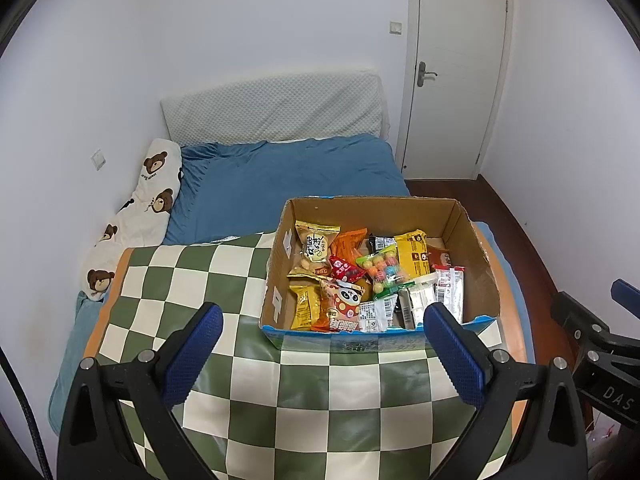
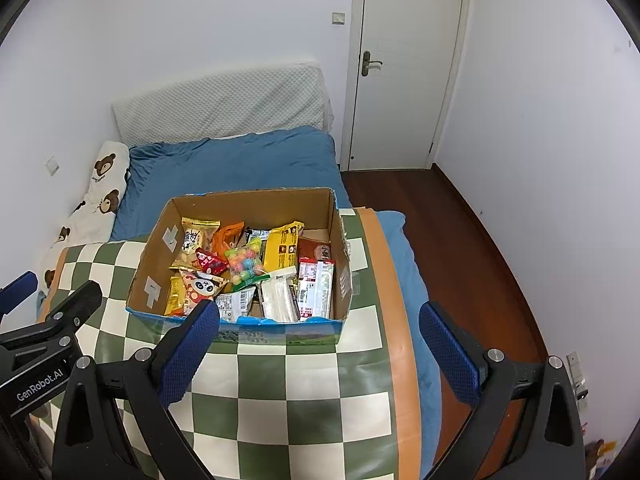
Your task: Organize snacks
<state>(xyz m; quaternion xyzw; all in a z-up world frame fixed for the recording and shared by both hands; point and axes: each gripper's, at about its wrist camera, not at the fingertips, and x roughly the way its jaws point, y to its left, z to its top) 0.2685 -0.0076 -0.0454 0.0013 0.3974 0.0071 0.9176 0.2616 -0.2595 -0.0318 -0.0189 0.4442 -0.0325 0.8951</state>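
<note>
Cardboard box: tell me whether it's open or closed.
Open. The cardboard box has no flaps over the top, and its inner walls and the snack packets piled inside show from above in both wrist views.

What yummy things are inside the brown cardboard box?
The brown cardboard box holds a panda-print packet, a clear bag of colourful candy balls and yellow packets. Whatever lies beneath them is covered.

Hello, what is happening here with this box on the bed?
A person holds two grippers above a checkered mat on the bed. The left gripper and right gripper are both open and hold nothing. In front of them stands an open cardboard box full of mixed snack packets. No snack has been picked up yet.
</note>
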